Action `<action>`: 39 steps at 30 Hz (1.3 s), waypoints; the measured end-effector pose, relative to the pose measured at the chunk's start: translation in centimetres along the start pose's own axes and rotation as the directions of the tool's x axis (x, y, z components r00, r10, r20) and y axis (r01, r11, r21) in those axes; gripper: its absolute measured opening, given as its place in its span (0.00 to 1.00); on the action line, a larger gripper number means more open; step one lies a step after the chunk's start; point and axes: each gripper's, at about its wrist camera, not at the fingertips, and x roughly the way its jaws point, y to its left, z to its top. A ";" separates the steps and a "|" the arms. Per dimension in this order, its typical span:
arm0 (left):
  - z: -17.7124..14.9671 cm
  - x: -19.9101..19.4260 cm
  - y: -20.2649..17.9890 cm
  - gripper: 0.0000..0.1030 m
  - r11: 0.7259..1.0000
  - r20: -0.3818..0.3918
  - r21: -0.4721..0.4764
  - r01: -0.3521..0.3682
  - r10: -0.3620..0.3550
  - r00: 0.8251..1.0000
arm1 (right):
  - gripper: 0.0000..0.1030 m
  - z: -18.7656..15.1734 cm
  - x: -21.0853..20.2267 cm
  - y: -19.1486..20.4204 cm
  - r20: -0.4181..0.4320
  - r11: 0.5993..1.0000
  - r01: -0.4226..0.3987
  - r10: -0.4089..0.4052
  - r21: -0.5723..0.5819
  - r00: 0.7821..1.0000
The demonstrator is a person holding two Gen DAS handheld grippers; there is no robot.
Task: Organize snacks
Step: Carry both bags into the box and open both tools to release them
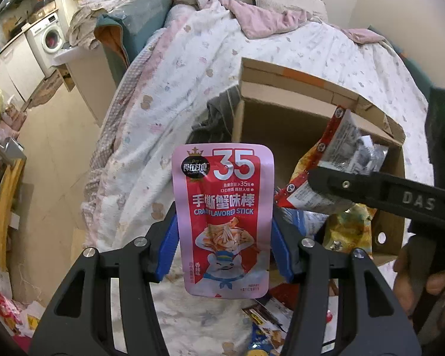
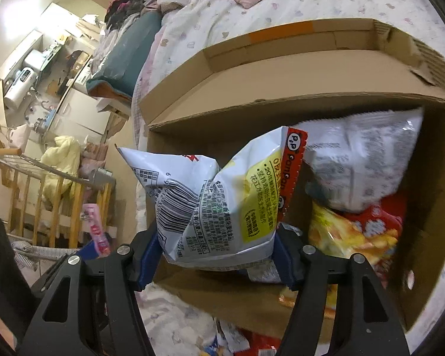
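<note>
— Pink pouch, the crab flavored stick pouch [image 1: 222, 216]: where is it?
— Upright between the blue pads of the left gripper [image 1: 222, 237], clamped on both edges, held above the flowered bedspread [image 1: 169, 95], just left of the cardboard box [image 1: 281, 112].
— And the right gripper [image 2: 218, 252]?
— Clenched on a white chip bag [image 2: 210, 198], barcode side facing the camera, poised over the box's near wall [image 2: 222, 293].
— Anything inside the box?
— Another white bag [image 2: 362, 166] on top of a yellow and red bag [image 2: 353, 234]. More packets [image 1: 267, 326] lie loose on the bed below.
</note>
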 end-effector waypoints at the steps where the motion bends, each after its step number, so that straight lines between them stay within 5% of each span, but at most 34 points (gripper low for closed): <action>1: 0.2 0.0 0.3 0.50 1.000 0.008 0.005 -0.005 0.005 1.000 | 0.69 0.1 0.4 -0.1 0.000 1.000 0.001 -0.001 0.003 1.000; 6: 0.4 0.6 1.0 0.50 1.000 -0.009 -0.015 0.022 -0.022 1.000 | 0.86 0.4 0.2 -0.8 0.009 0.999 -0.022 0.022 0.030 1.000; 26: 0.2 1.1 -4.5 0.51 0.995 0.003 0.070 0.077 -0.077 0.997 | 0.86 -5.3 -8.9 -5.2 0.100 0.991 0.024 -0.037 0.128 0.994; 32: -0.7 2.9 -5.3 0.52 0.992 -0.041 0.067 0.109 -0.107 0.993 | 0.86 -6.8 -9.0 -7.3 0.140 0.989 0.041 -0.061 0.143 0.988; 39: -1.2 2.6 -5.9 0.52 0.992 0.010 0.110 0.065 -0.067 0.998 | 0.86 -6.8 -8.1 -7.9 0.166 0.992 0.092 -0.105 0.082 0.981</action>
